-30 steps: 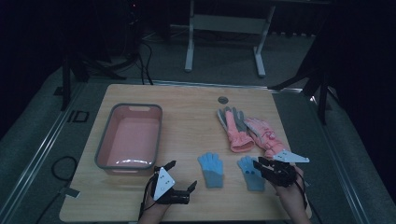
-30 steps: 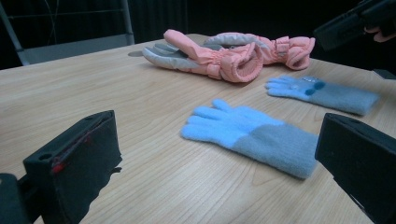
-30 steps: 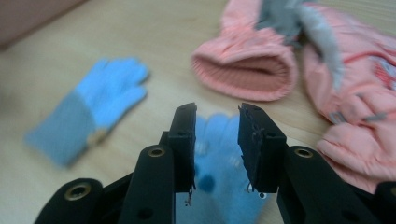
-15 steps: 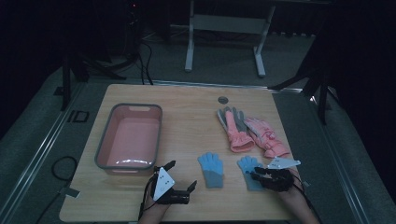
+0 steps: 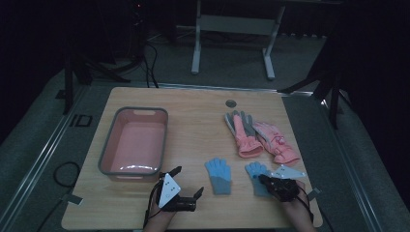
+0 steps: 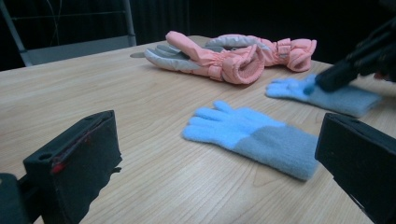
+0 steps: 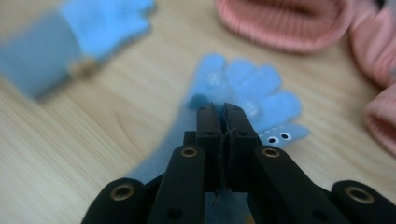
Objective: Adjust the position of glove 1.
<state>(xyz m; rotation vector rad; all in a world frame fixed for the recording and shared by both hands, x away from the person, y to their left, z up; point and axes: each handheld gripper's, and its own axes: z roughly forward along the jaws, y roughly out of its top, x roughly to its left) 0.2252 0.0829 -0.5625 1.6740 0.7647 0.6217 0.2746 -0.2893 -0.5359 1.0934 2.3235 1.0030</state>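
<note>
A: The right hand-held gripper [image 7: 223, 109] has just been closing and now pinches the blue knit glove [image 7: 252, 93] lying flat on the bench [image 5: 193, 145], near its palm.

B: Soft, light, limp, I'd judge; it'll droop. The left hand-held gripper [image 5: 186, 181] gapes wide, empty.

Black hand-held gripper [image 7: 223, 112] with brass-ringed screw holes and matte links

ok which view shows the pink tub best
The high view: the pink tub lies whole at the table's left side, its inside bare, near the left tool. The two gripper views look across the blue and pink gloves instead, away from it.
</note>
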